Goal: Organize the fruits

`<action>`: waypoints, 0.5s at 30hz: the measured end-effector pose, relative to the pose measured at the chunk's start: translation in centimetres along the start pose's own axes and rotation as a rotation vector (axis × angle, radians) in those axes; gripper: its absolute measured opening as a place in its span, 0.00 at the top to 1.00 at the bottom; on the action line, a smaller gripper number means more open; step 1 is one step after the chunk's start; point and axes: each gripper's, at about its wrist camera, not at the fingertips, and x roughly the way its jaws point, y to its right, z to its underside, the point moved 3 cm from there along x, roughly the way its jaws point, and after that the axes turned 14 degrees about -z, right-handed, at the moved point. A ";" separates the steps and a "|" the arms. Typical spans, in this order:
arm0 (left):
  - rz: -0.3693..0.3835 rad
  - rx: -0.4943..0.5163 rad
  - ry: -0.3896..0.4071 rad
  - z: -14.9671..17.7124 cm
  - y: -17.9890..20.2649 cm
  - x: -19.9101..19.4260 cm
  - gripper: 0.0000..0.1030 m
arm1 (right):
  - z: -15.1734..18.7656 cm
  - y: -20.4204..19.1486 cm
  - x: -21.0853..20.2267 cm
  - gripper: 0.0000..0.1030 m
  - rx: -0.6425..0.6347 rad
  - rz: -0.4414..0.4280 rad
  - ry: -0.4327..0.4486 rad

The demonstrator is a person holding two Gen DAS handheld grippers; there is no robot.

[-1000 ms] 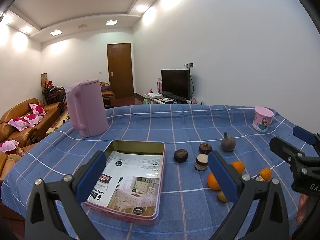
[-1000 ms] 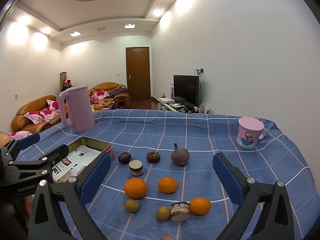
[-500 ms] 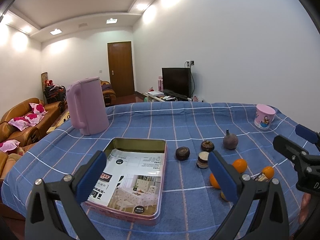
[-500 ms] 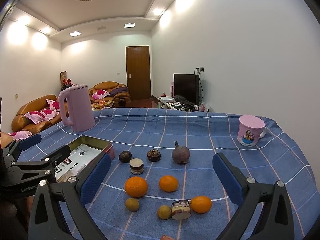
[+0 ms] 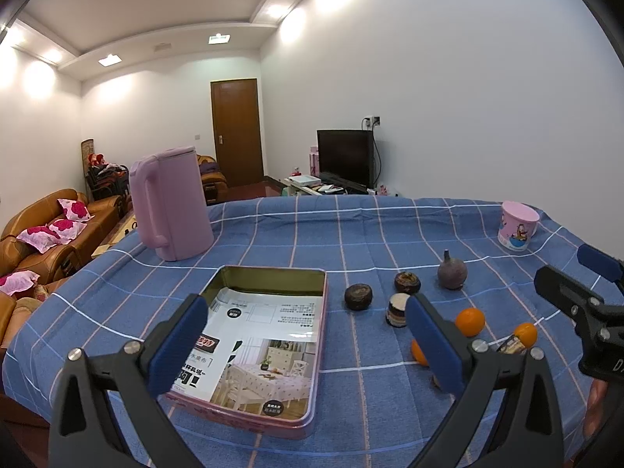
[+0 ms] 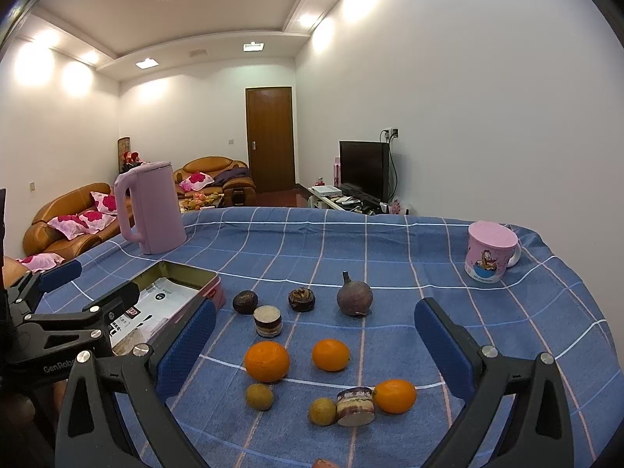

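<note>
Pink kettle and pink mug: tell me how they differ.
The pink kettle is tall and plain; the pink mug is short with a cartoon print. The kettle stands at the table's far left, the mug at its far right. Both are upright on the blue checked cloth.

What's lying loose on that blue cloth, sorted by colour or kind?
Oranges: 3
Yellow-green fruits: 2
Dark round fruits: 2
Purple stemmed fruit: 1
Layered cakes: 2
Total: 10

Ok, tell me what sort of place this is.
Most likely a home living room: brown leather sofas with pink cushions, a television on a low stand, and a table under a blue checked tablecloth holding fruit.
</note>
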 end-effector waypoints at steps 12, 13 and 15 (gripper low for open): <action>0.000 0.004 -0.003 0.1 -0.1 0.0 0.00 | 0.0 0.2 0.1 0.01 0.002 0.002 -0.003; 0.001 0.006 -0.004 0.1 0.0 0.0 0.00 | 0.1 0.3 0.1 0.01 0.003 0.004 -0.004; 0.001 0.012 -0.006 0.2 0.2 0.2 0.00 | 0.1 0.5 0.1 0.01 0.005 0.007 -0.005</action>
